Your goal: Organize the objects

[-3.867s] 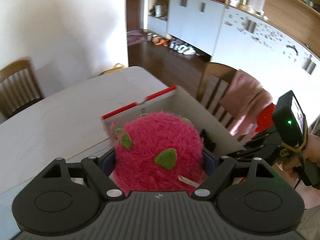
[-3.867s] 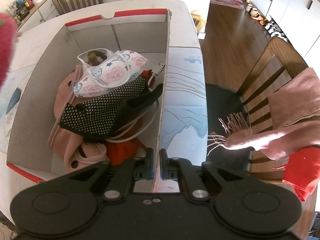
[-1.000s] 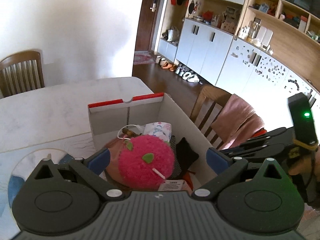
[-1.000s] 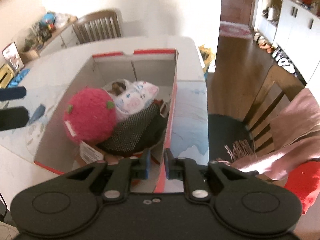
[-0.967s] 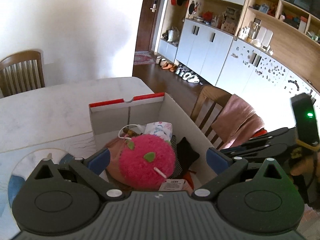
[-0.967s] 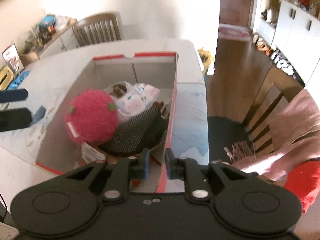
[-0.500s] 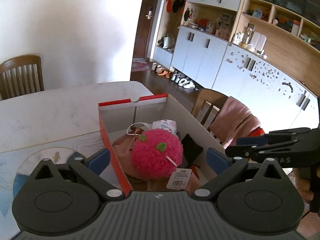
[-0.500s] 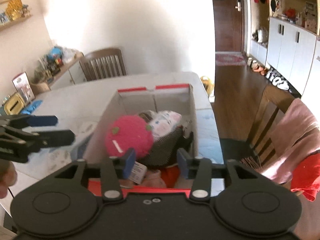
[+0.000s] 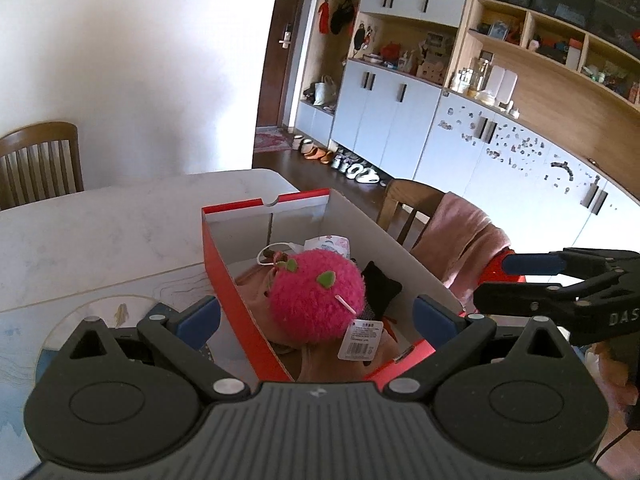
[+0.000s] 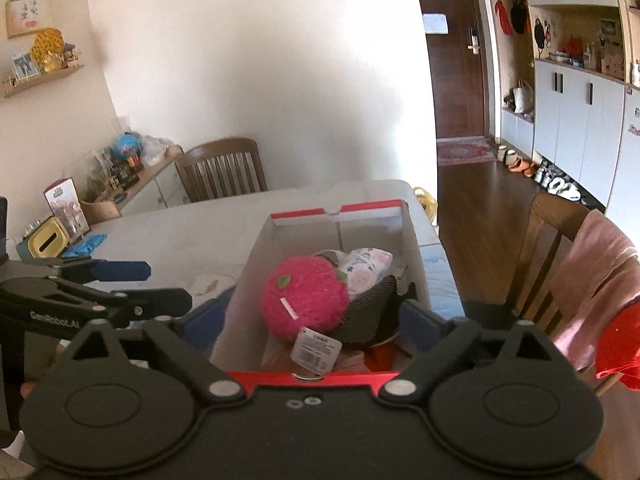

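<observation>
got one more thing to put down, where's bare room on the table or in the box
Bare white tabletop lies left of the red cardboard box, toward the wooden chair. The box's far end is bare; its near half is crowded by the fuzzy pink ball and fabrics.

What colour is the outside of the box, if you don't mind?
Red: the box shows its outer side best in the left wrist view.

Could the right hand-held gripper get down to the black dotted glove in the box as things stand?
Probably yes. The box has no lid, and the glove lies exposed beside the pink plush ball, nearer the right hand-held gripper, whose jaws are opening with nothing gripped. The ball crowds one side of it.
</observation>
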